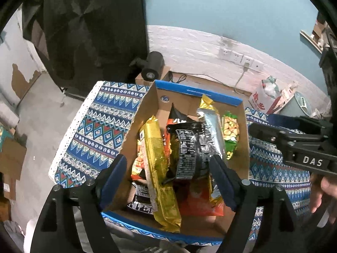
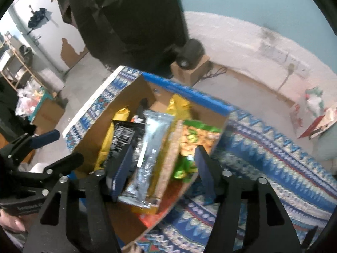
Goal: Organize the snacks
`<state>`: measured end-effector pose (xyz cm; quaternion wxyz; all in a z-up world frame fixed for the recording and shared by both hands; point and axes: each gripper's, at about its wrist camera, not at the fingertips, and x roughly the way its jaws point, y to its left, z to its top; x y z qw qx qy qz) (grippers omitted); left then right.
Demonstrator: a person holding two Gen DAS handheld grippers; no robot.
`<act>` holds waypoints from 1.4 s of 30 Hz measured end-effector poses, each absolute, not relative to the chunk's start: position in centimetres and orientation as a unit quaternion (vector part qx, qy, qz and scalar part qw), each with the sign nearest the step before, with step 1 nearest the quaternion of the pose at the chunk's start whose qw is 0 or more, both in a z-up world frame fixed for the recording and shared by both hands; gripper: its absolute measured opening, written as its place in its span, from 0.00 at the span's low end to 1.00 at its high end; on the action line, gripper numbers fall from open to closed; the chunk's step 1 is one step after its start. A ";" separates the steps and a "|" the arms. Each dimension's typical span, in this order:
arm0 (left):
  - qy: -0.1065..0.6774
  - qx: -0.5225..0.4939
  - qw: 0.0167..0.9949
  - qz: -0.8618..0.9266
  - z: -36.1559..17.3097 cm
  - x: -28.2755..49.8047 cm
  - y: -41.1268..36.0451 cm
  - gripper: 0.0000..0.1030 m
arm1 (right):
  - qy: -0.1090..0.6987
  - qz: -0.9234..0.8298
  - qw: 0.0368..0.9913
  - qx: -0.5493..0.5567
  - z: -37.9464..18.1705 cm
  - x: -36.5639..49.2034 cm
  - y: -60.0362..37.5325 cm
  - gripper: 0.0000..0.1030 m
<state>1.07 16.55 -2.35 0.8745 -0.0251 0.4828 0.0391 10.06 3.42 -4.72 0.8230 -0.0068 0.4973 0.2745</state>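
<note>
A cardboard box with a blue rim [image 1: 195,90] stands on the patterned cloth and holds several snack packs: a long gold pack [image 1: 160,168], a black pack [image 1: 187,149], a silver pack [image 1: 210,130], a green pack [image 1: 230,135] and an orange pack [image 1: 198,202]. My left gripper [image 1: 172,181] is open above the box's near end, holding nothing. My right gripper [image 2: 164,172] is open over the box's right side, straddling the silver pack [image 2: 149,147] and the green pack [image 2: 195,139]. The box [image 2: 185,88] shows in the right wrist view too. The right gripper also shows in the left wrist view [image 1: 299,143].
The blue patterned tablecloth [image 1: 99,124] covers a table with its edge at left. A black cylinder [image 1: 152,66] sits on a small carton behind the box. A white and red bag [image 1: 263,97] lies at the back right. Cardboard boxes [image 2: 46,111] stand on the floor at left.
</note>
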 end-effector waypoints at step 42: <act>0.432 0.048 0.901 0.015 0.8 -0.5 11.1 0.91 | 0.420 0.231 0.876 -0.048 -0.3 4.6 -4.5 0.77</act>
